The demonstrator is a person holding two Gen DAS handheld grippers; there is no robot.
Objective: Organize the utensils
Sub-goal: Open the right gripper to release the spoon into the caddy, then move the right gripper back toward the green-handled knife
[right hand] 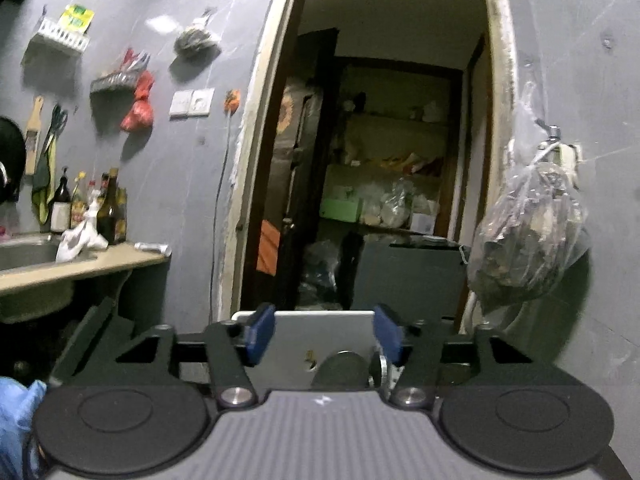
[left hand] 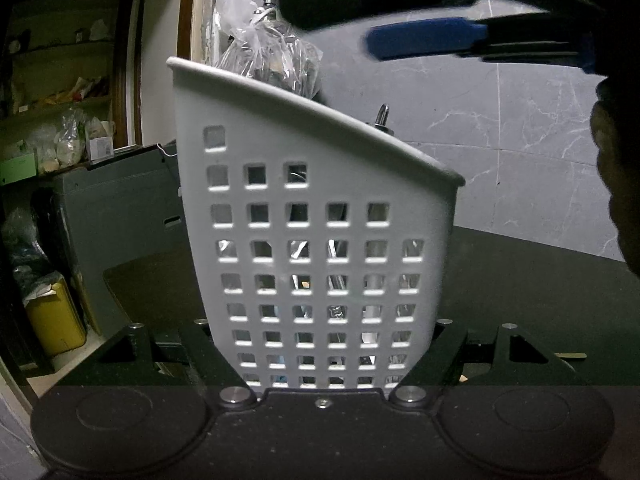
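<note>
A white perforated utensil holder (left hand: 320, 248) stands on the dark counter, filling the left wrist view. My left gripper (left hand: 324, 360) has its black fingers against both lower sides of the holder, shut on it. Metal utensils show through the holes, and a metal handle tip (left hand: 383, 117) sticks above the rim. My right gripper (left hand: 424, 42) hovers above the holder's rim, blue pads visible. In the right wrist view my right gripper (right hand: 324, 338) is open and empty above the holder's white back wall (right hand: 320, 332), with utensil ends (right hand: 380, 364) below.
A plastic bag (right hand: 528, 240) hangs on the grey marble wall at the right. A doorway (right hand: 380, 180) opens to a storage room with shelves. A sink (right hand: 24, 256) and bottles (right hand: 108, 208) are on a counter at the left. A grey cabinet (left hand: 116, 216) stands behind the holder.
</note>
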